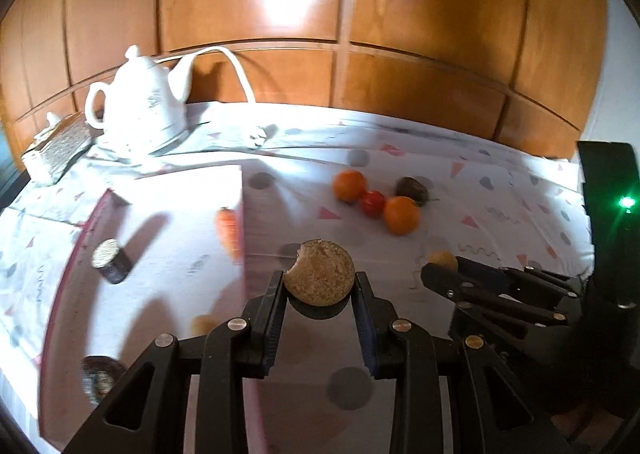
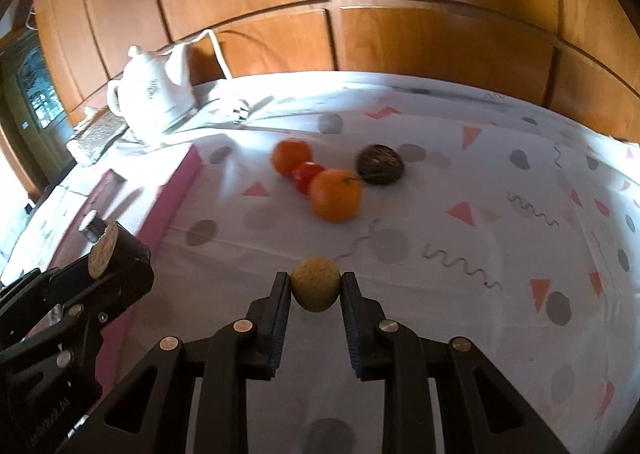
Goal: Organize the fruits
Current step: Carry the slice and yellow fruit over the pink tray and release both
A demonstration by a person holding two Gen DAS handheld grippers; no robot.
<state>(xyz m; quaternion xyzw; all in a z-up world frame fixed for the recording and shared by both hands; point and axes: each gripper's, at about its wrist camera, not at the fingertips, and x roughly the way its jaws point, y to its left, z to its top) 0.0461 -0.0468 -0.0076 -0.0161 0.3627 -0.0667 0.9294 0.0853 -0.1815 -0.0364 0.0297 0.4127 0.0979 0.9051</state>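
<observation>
**Both hand-held grippers loaded, fruit on its way to the tray**

The left hand-held gripper [image 1: 320, 286] is clamped on a flat, round, sandy-brown fruit slice [image 1: 320, 270] with a bite-shaped notch in its rim. The right hand-held gripper [image 2: 315, 290] has its jaws narrowed onto a small yellowish round fruit [image 2: 316, 284], the pads pressing both sides. Both pieces appear to be lifted clear of the patterned cloth on the worktop [image 2: 500, 182].

The landmark is the pink-edged tray [image 1: 80, 238] to the left. Inside it lie a carrot [image 1: 228, 228] against its right wall and a dark cylindrical piece [image 1: 112, 262] further in; a blurred dark item sits at its near end. To the right of the tray, well apart from it, four pieces remain in a cluster: two oranges [image 2: 335, 196], a small red tomato [image 2: 306, 174] touching both, and a dark brown round fruit [image 2: 379, 164] just beside them. A white teapot [image 1: 140, 110] stands beyond the tray's far end.

The step in hand looks like carrying: two pieces gripped, neither yet placed. The next move would call for bringing each over the tray, clear of its raised wall and of the carrot, lowering, then opening the jaws. The round fruit could roll once let go.
</observation>
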